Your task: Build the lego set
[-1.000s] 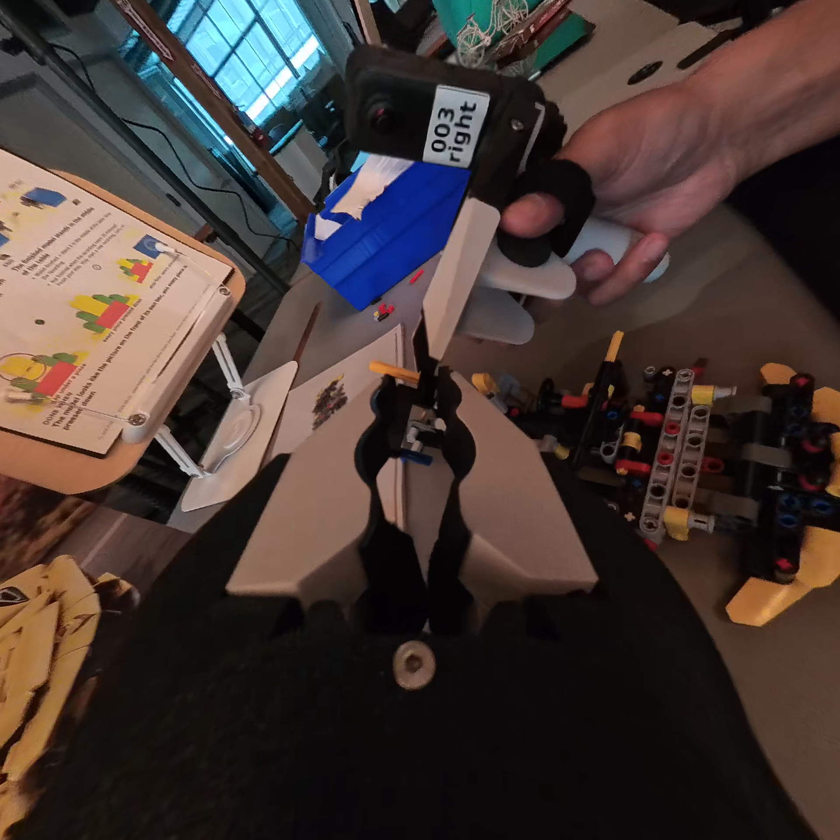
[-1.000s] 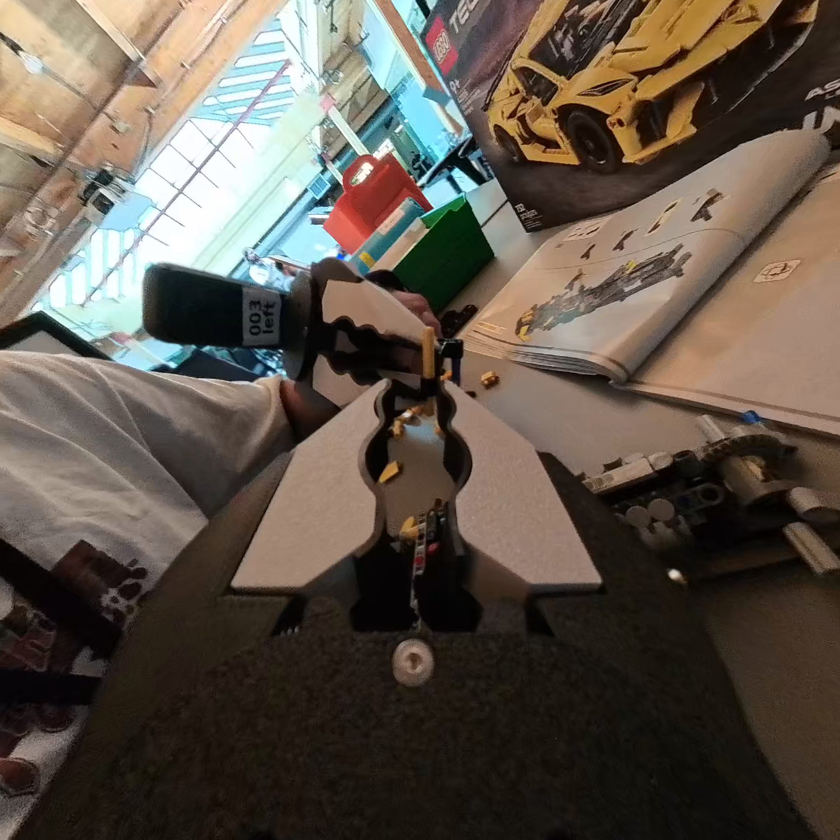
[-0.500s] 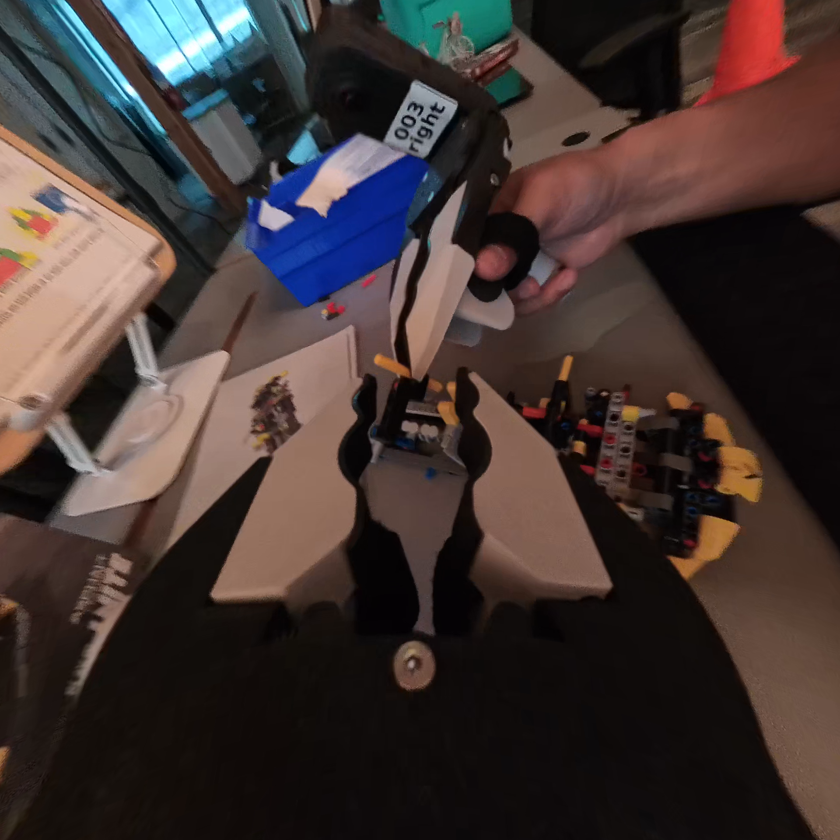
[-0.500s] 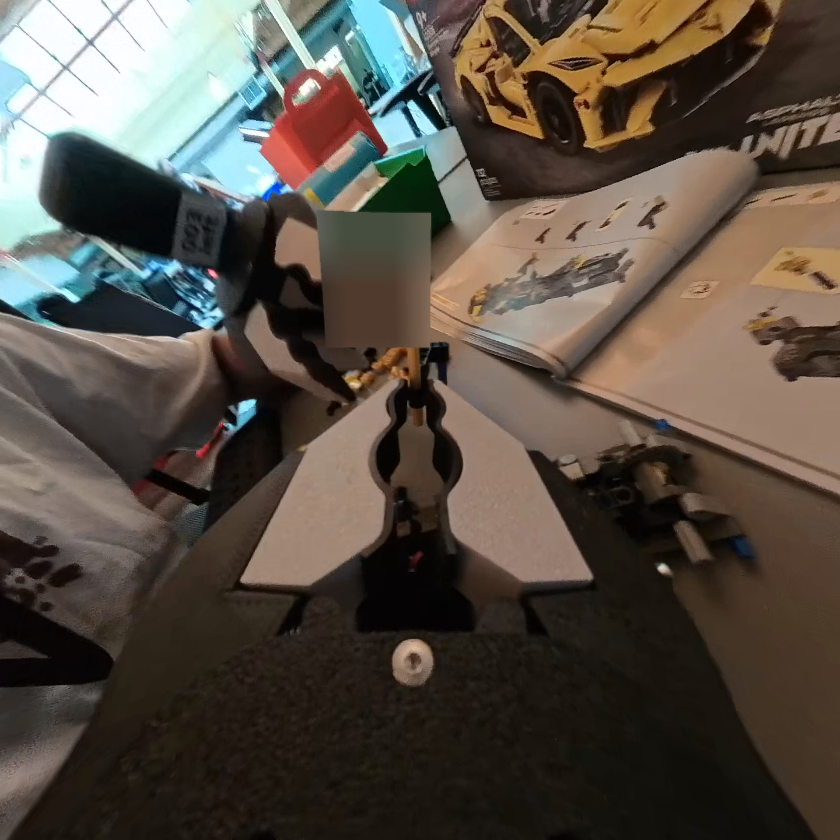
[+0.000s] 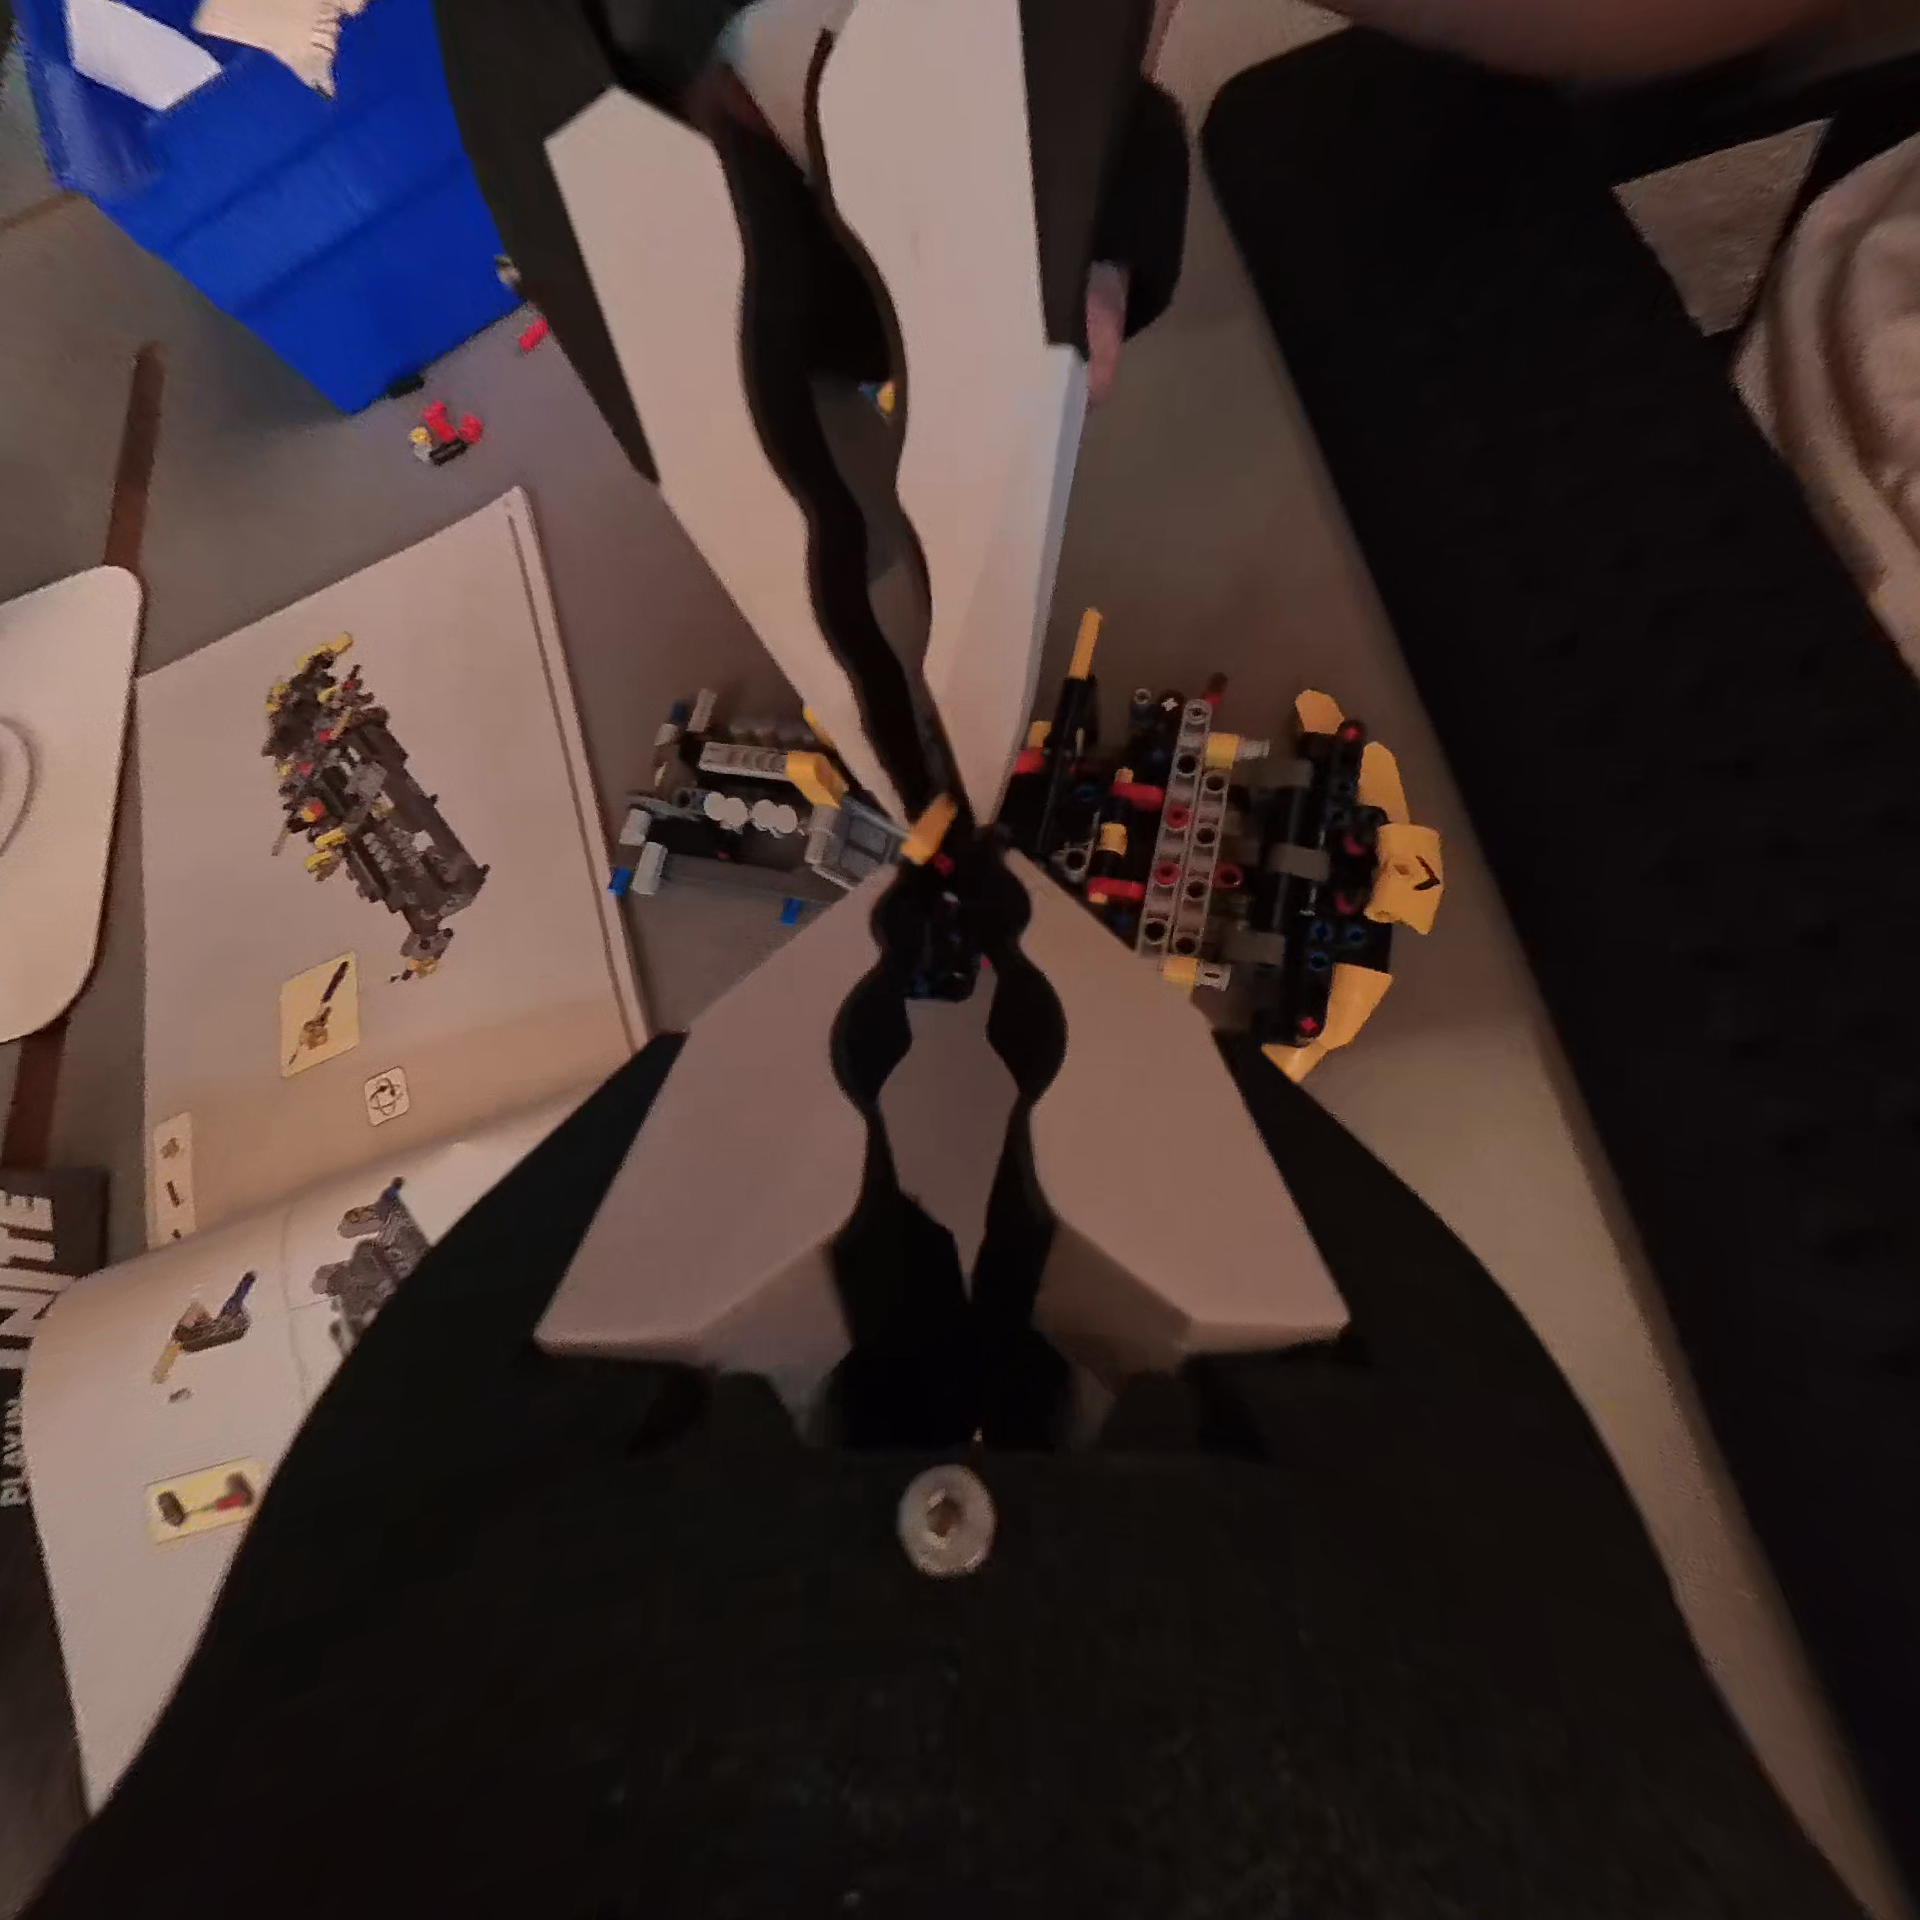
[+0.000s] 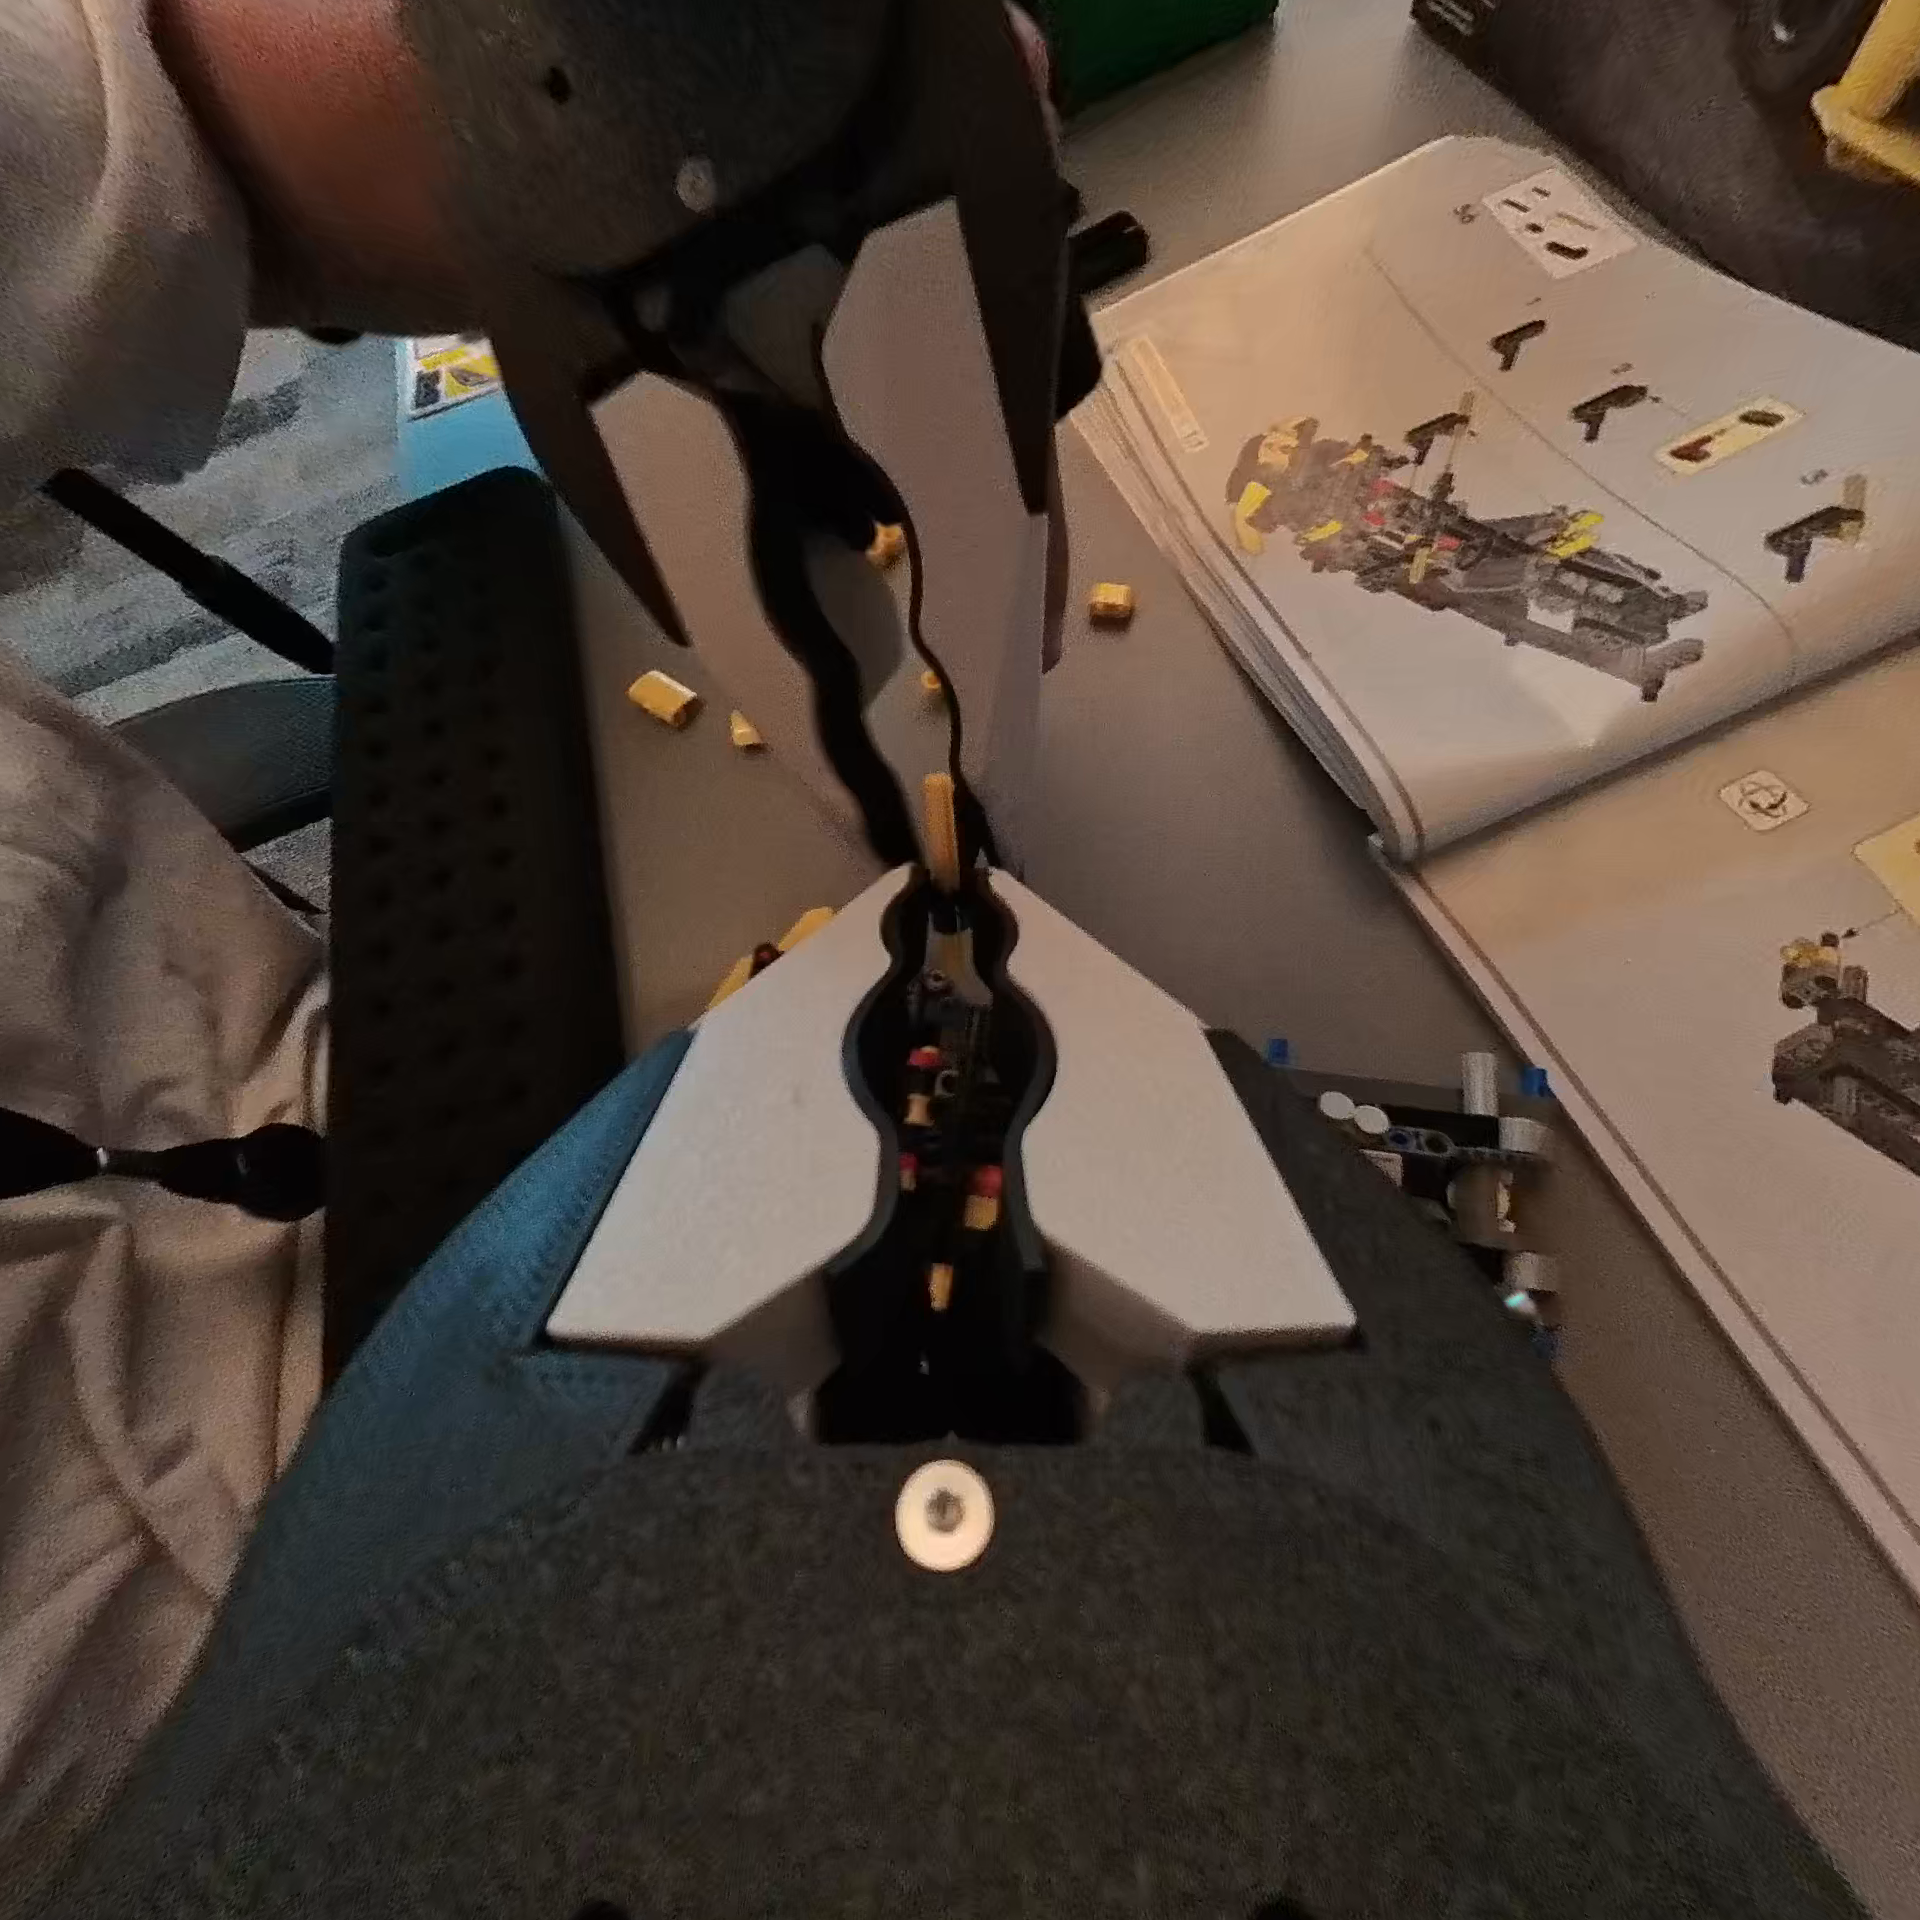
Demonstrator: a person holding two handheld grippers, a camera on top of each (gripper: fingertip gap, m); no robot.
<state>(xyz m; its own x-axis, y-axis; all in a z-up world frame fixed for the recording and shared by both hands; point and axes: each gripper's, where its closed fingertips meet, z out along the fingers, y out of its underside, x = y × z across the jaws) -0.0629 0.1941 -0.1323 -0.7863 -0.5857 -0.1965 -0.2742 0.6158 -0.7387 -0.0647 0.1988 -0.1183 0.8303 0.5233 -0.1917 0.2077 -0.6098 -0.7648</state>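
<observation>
My two grippers meet tip to tip above the table. In the left wrist view my left gripper is shut on a small black lego part with a yellow axle sticking out of it. My right gripper comes down from the top onto that axle. In the right wrist view my right gripper is shut around the yellow axle, and my left gripper reaches in from above. A yellow and black chassis and a grey engine block lie on the table below.
An open instruction booklet lies to the left, also in the right wrist view. A blue bin stands at the back left, with small red pieces near it. Loose yellow pieces lie on the table. A black chair stands at its edge. The grippers are tip to tip, or close to it.
Both views have tilted down toward the table. The grippers have come closer, tip to tip, and my right gripper has closed on the yellow axle held in my left.
</observation>
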